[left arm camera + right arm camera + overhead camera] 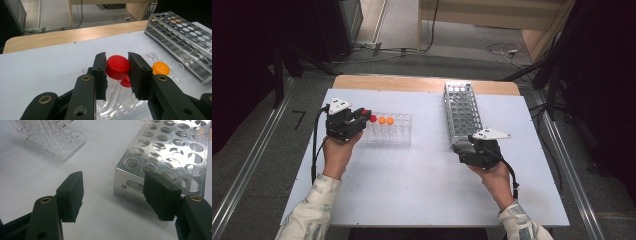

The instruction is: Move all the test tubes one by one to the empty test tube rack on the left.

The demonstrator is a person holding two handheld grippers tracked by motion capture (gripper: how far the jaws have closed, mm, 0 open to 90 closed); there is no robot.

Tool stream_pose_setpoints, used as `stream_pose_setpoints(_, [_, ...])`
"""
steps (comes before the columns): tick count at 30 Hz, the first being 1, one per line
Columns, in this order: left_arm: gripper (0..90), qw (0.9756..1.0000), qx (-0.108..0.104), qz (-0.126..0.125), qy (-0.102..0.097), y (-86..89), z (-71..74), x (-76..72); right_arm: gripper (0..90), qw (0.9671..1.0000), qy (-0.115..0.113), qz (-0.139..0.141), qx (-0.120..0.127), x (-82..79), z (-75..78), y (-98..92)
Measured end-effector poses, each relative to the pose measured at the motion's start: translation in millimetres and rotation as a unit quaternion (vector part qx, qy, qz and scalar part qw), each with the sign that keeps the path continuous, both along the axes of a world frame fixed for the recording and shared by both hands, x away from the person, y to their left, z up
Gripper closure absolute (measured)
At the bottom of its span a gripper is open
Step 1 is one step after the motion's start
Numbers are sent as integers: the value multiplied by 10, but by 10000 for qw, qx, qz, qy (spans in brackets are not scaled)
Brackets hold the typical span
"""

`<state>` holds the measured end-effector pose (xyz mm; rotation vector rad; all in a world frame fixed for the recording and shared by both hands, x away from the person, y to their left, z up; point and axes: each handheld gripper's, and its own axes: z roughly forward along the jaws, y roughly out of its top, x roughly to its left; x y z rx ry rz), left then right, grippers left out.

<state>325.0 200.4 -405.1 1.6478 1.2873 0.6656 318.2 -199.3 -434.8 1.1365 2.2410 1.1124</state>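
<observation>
Red-capped tube (117, 67) sits clamped in the left tongs (117, 75) above the clear rack (388, 129); orange caps (386, 120) crowd just beyond. Right tongs (113, 195) gape beside the metal rack (170, 157).

From the high view I get a dim room with black corners and an evenly lit table (412, 190); the picture is soft and low in detail. Shadows under my hands are faint, so the light seems to fall from overhead. In the left gripper view the red cap (117, 66) is sharp, the jaws below it slightly blurred. In the right gripper view the metal rack (172, 157) throws pale glare off its holes and its lines bend near the edges
</observation>
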Motion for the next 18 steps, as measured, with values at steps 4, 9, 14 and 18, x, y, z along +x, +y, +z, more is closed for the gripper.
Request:
stream_pose_setpoints(4, [662, 10000, -62, 33, 5, 22, 8, -8, 314, 10000, 5, -2, -12, 1, -6, -3])
stream_pose_setpoints(9, [660, 9999, -102, 32, -5, 36, 16, -20, 314, 10000, 1, -2, -12, 0, -5, -7])
stream_pose_setpoints(14, [632, 9999, -127, 6, -5, 35, 23, -32, 314, 10000, 7, -15, -9, 2, -10, -13])
stream_pose_setpoints(18, [587, 9999, -153, 8, 14, 45, 29, -47, 314, 10000, 15, -43, 2, 9, -16, -36])
